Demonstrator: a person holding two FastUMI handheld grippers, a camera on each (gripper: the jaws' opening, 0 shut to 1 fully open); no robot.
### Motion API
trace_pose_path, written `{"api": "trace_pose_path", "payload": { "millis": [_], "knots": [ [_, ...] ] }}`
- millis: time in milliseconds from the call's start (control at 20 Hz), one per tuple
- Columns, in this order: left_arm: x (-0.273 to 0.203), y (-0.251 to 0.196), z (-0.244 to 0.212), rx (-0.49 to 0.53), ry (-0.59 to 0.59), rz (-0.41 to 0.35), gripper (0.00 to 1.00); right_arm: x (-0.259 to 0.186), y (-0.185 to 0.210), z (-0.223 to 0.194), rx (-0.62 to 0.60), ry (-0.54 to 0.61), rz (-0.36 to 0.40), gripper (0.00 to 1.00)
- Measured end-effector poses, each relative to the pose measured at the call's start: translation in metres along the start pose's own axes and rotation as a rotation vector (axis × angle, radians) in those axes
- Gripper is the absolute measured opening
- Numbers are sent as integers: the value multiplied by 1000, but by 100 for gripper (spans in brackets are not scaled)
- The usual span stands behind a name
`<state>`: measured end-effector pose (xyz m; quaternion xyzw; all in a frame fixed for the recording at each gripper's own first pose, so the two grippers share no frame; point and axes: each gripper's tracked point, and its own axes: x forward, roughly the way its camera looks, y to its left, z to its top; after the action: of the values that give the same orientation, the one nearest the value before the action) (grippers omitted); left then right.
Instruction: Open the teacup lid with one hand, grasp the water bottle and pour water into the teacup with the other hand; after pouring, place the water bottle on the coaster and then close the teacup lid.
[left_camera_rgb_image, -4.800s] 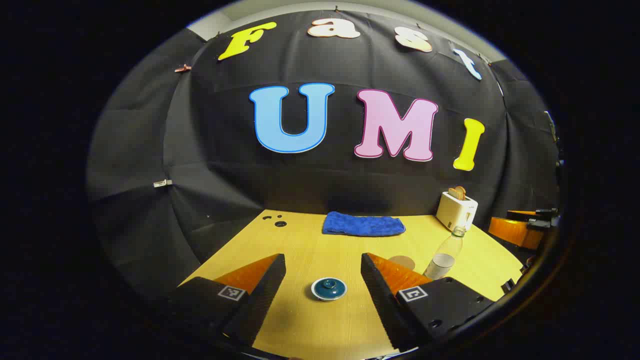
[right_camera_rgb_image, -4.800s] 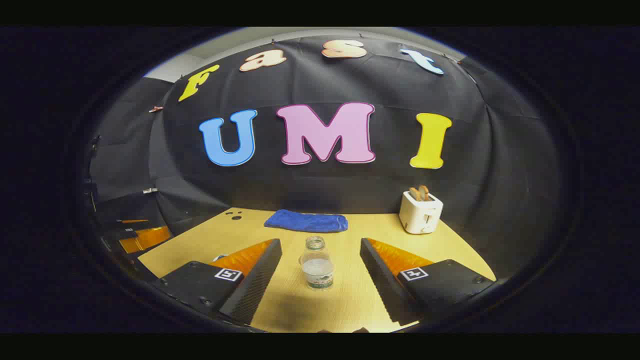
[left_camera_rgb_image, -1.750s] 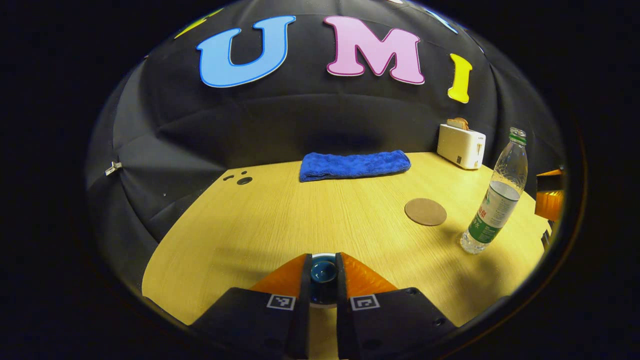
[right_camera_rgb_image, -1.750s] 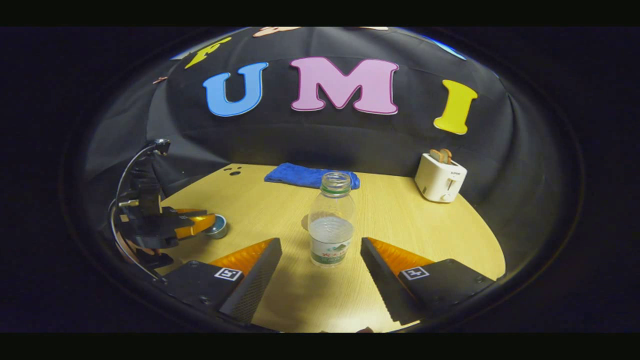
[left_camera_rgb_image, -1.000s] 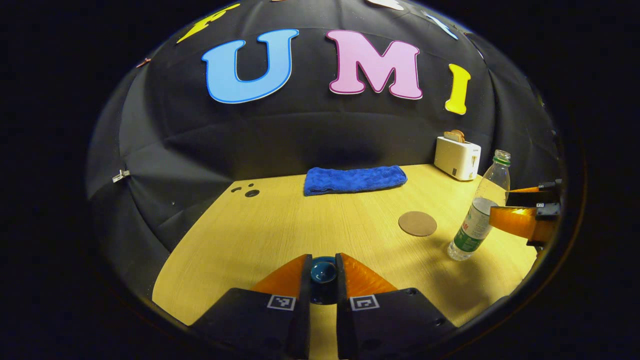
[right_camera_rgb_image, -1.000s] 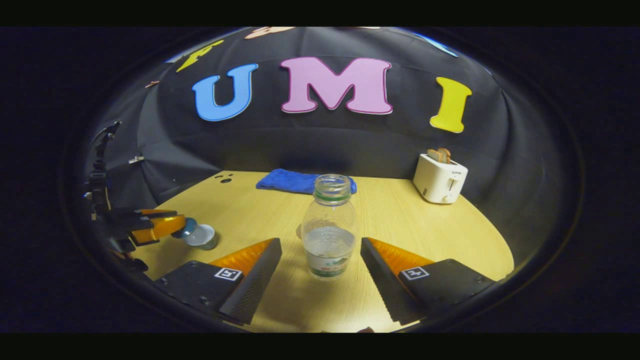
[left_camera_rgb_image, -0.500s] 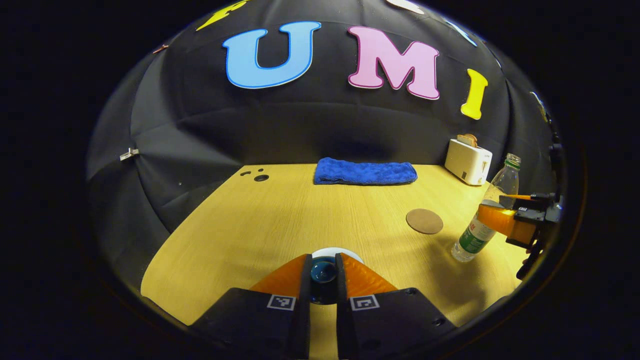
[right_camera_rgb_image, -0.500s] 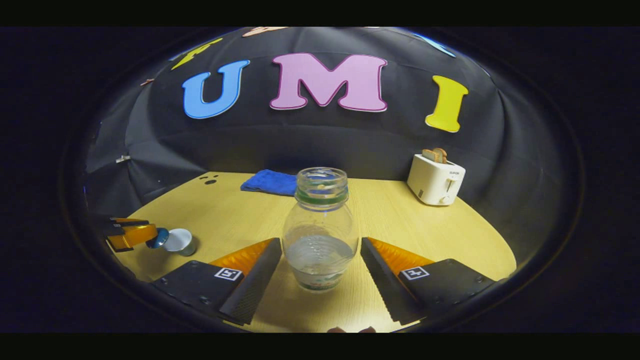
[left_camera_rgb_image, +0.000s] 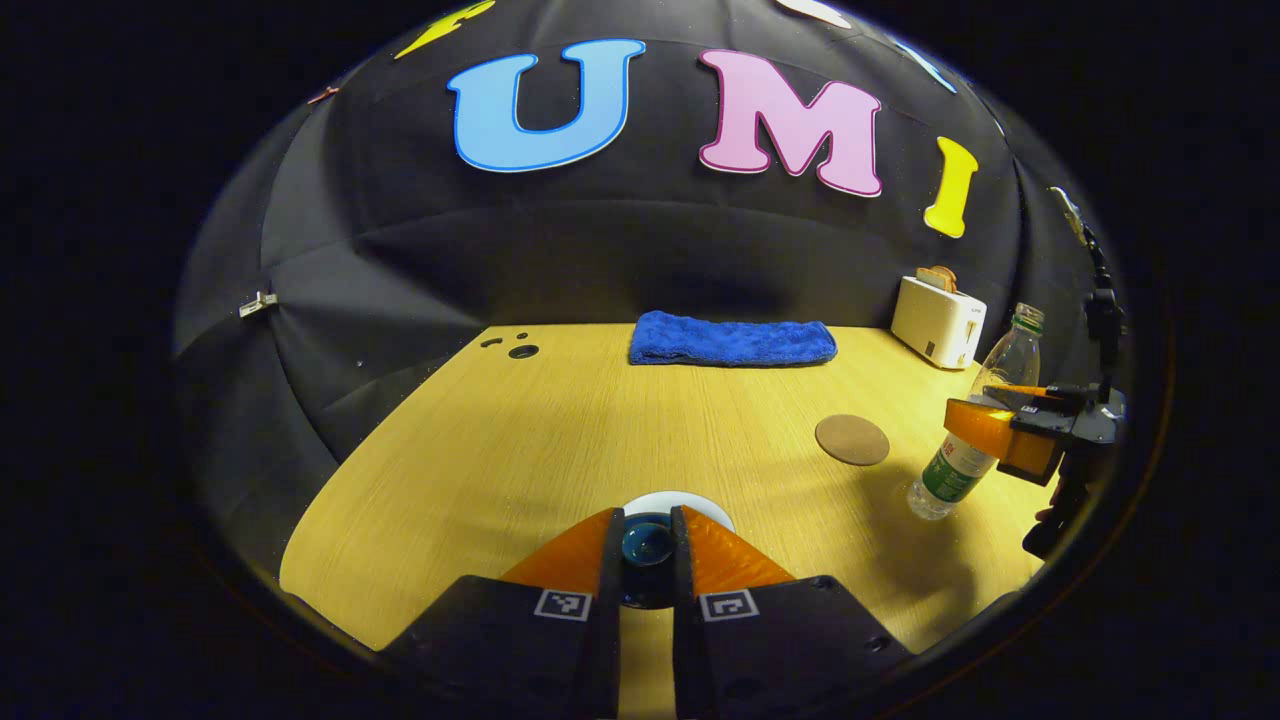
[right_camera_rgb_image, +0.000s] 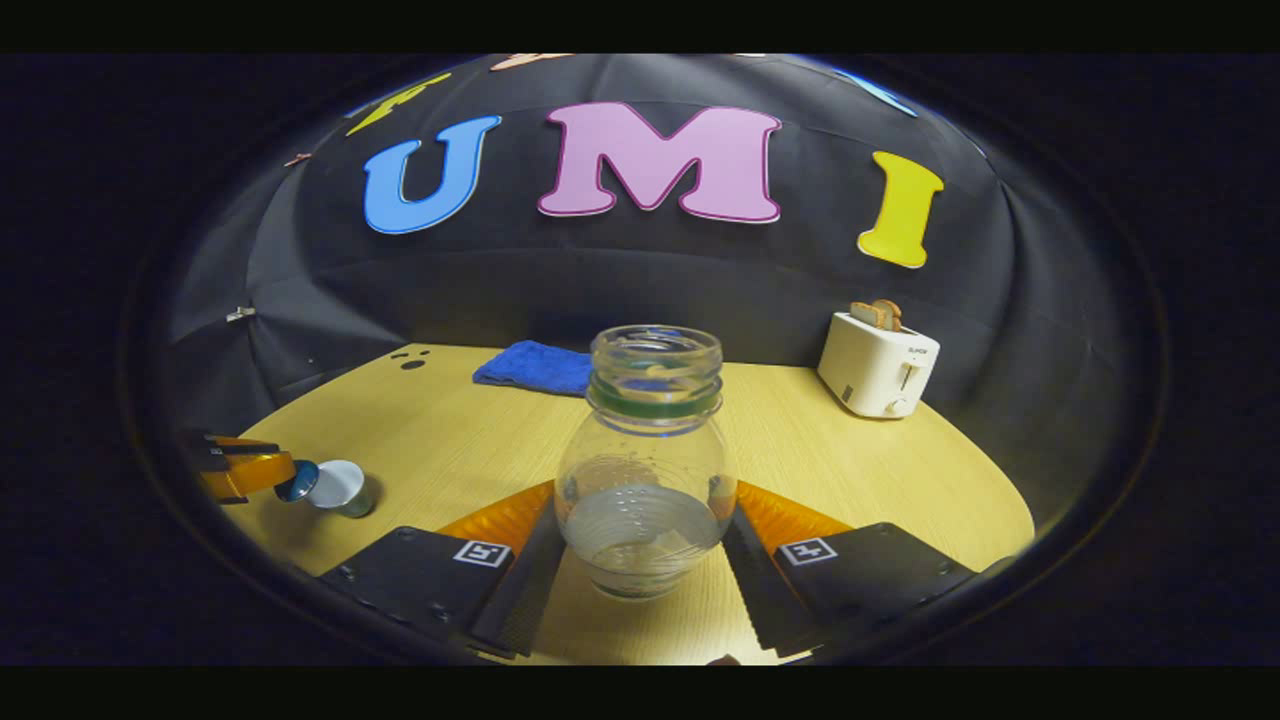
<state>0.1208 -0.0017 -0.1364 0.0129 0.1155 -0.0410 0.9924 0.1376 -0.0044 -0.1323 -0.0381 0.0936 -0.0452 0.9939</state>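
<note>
My left gripper (left_camera_rgb_image: 647, 545) pinched the blue lid (left_camera_rgb_image: 647, 541) by its knob, above the white teacup (left_camera_rgb_image: 690, 500). My right gripper (right_camera_rgb_image: 640, 545) clamped the uncapped, part-filled clear water bottle (right_camera_rgb_image: 645, 470) between its jaws.

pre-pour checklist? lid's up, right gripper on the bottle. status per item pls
1. Lid clamped in left gripper: ok.
2. Lid off the cup, cup mouth open: ok.
3. Right gripper shut on the bottle: ok, both fingers press its sides in the right gripper view.
4. Bottle uncapped, water inside: ok.
5. Coaster bare for the set-down: ok.
6. Pour path clear: ok by eye; the towel and toaster stand at the far edge, and the lid is held just beside the cup.
</note>
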Motion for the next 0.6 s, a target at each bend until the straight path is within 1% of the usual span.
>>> {"api": "trace_pose_path", "payload": {
  "millis": [50, 200, 250, 300, 350, 400, 450, 600],
  "knots": [
    [0, 1, -1, 1, 1, 1, 25, -1, 1, 0, -9, 4, 1, 81],
    [-1, 6, -1, -5, -1, 3, 25, -1, 10, 2, -73, 6, 45, 78],
    [-2, 6, 0, -9, -2, 3, 25, -2, 13, 3, -106, 5, 53, 77],
    [-3, 8, 1, -11, -6, 3, 25, -4, 16, 4, -141, 2, 63, 72],
    [-3, 10, 2, -12, -10, 3, 25, -3, 21, 6, -173, -3, 74, 76],
    [-5, 11, 4, -15, -15, 2, 22, -5, 27, 10, -210, -13, 83, 76],
    [-6, 14, 5, -19, -21, 2, 25, -5, 30, 13, -253, -20, 88, 76],
    [-14, 23, 13, -44, -44, 3, 25, -5, 41, 25, -388, -49, 92, 76]
  ]
}}
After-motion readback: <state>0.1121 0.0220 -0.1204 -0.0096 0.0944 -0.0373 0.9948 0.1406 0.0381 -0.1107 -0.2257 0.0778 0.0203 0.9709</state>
